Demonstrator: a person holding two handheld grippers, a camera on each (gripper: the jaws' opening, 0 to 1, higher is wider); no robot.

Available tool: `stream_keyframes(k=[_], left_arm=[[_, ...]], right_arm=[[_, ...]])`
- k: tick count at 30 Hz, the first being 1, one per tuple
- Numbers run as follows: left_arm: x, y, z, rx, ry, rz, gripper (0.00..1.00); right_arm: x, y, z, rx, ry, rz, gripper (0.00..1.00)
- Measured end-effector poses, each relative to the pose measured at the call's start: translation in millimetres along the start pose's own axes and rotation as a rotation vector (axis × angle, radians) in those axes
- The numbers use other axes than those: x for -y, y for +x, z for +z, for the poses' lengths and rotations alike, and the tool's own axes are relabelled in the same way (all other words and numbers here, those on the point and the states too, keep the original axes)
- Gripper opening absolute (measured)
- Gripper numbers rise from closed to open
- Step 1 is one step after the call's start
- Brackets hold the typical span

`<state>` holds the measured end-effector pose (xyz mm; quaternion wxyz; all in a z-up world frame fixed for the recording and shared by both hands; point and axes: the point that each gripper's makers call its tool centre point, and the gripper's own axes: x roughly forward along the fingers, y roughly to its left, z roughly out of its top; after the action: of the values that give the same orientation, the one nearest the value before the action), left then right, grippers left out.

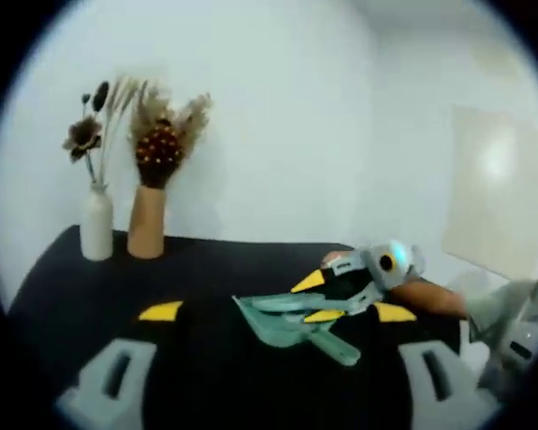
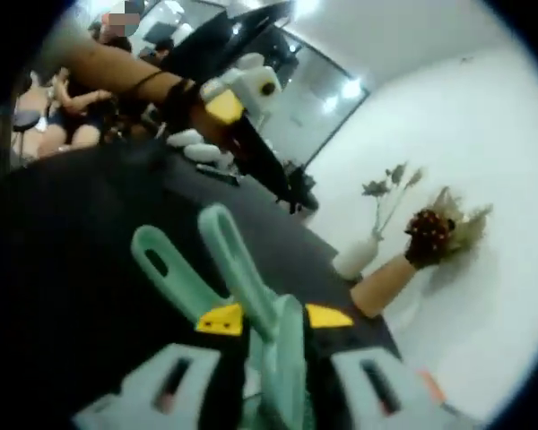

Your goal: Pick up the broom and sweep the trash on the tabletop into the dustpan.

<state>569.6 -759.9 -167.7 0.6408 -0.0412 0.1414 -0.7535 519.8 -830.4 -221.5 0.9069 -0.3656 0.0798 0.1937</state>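
A teal broom [image 1: 291, 303] lies on top of a teal dustpan [image 1: 273, 330] on the black tabletop [image 1: 206, 269]. My right gripper [image 1: 316, 298] comes in from the right, its yellow-tipped jaws shut on the broom's handle. In the right gripper view that gripper [image 2: 273, 318] holds the broom handle [image 2: 242, 260], which runs up between its jaws. The dustpan handle [image 2: 157, 255], with a hole in it, lies just to the left. My left gripper [image 1: 278, 312] stands wide open and holds nothing, a short way before the pair. It hangs above the table as the left gripper [image 2: 251, 143]. Pale lumps [image 2: 195, 145] lie on the table beyond.
A white vase [image 1: 96, 226] and a tan vase [image 1: 146, 222] of dried flowers stand at the table's far left edge by a white wall, seen again as the white vase [image 2: 354, 255] and tan vase [image 2: 381, 285]. People [image 2: 63, 112] sit behind the table.
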Motion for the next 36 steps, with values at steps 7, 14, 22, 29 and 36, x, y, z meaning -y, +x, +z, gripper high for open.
stream_keyframes(k=[7, 14, 22, 29, 36], left_arm=[[0.4, -2, -1.5, -0.001, -0.005, 0.006, 0.83], [1.4, -4, 0.1, 0.016, -0.018, 0.009, 0.82], [3.0, -7, 0.2, 0.025, -0.024, 0.009, 0.82], [3.0, -7, -0.4, 0.025, -0.024, 0.005, 0.82], [3.7, -6, -5.1, 0.022, -0.031, 0.0, 0.81]], right_arm=[[-10, -9, 14.2, 0.008, 0.005, 0.031, 0.23], [-24, -19, 26.4, -0.008, -0.029, 0.077, 0.22], [-34, -31, 29.0, -0.016, -0.026, 0.104, 0.18], [8, -33, 18.1, -0.005, 0.279, 0.079, 0.15], [28, -16, -41.1, -0.239, 0.469, 0.084, 0.16]])
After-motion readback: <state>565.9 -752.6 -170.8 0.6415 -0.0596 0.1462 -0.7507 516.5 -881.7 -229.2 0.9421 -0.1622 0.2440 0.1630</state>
